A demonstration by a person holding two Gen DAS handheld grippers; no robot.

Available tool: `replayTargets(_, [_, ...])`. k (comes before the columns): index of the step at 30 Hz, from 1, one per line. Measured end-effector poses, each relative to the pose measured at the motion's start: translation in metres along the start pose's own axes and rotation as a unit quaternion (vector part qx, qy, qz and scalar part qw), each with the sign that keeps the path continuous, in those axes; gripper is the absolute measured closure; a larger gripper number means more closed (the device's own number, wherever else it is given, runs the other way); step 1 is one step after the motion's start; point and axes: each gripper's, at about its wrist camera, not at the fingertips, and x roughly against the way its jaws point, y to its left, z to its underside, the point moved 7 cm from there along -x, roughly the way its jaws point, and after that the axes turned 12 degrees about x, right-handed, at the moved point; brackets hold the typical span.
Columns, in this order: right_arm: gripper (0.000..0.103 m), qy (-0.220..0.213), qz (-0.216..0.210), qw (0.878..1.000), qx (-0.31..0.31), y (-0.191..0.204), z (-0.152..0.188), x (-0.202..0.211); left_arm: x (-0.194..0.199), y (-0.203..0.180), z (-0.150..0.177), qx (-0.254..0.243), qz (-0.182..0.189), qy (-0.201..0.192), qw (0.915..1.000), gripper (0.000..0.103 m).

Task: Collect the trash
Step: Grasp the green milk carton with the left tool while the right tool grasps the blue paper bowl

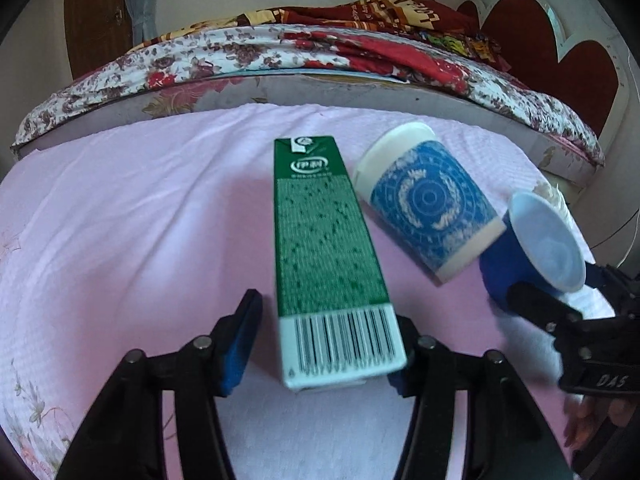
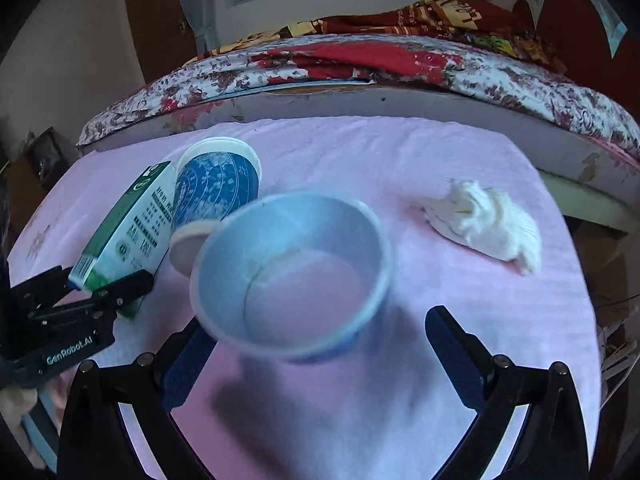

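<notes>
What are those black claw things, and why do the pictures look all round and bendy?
They are grabbers a person holds, one per hand, each carrying a wide-eyed camera. One picture looks along the left gripper, the other along the right gripper. On the pink cloth lie a green and white milk carton, a tipped-over blue-patterned paper cup and a crumpled white tissue. The carton sits between the left jaws, a white-lined blue cup between the right; neither looks squeezed yet.

One carton [image 1: 332, 256]; two cups [image 1: 430, 200] [image 2: 292, 276]; one tissue wad [image 2: 484, 224]; two grippers [image 1: 320, 344] [image 2: 320, 360]; one pink cloth [image 1: 140, 200].
</notes>
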Motion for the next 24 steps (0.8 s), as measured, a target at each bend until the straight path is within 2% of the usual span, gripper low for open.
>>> replayTargets(1, [0.000, -0.001, 0.004, 1.000, 0.002, 0.001, -0.003, -0.001, -0.003, -0.001, -0.002, -0.001, 0.004, 0.004, 1.0000, 0.047])
replayTargets(2, [0.000, -0.003, 0.008, 1.000, 0.004, 0.002, -0.006, -0.002, -0.005, -0.002, -0.002, -0.001, 0.011, 0.009, 0.9999, 0.056])
replayTargets(3, [0.001, -0.004, 0.010, 1.000, 0.005, 0.002, -0.006, -0.002, -0.005, -0.002, -0.003, -0.002, 0.009, 0.006, 0.9999, 0.059])
replayTargets(5, [0.025, -0.004, 0.006, 1.000, 0.010, 0.006, -0.008, -0.003, -0.003, -0.001, -0.002, 0.004, 0.025, 0.008, 0.9996, 0.063])
replayTargets(12, [0.025, -0.016, 0.028, 0.999, 0.028, 0.014, 0.002, 0.021, 0.030, -0.001, 0.005, -0.025, 0.036, -0.025, 0.9987, 0.063])
replayTargets(14, [0.025, -0.021, 0.041, 0.998, 0.031, 0.015, 0.007, 0.033, 0.038, -0.002, 0.012, -0.029, 0.042, -0.025, 0.9984, 0.063])
replayTargets(24, [0.025, -0.028, 0.053, 0.998, 0.030, 0.023, 0.036, 0.087, 0.064, -0.019, 0.052, -0.055, 0.059, -0.020, 0.9965, 0.063])
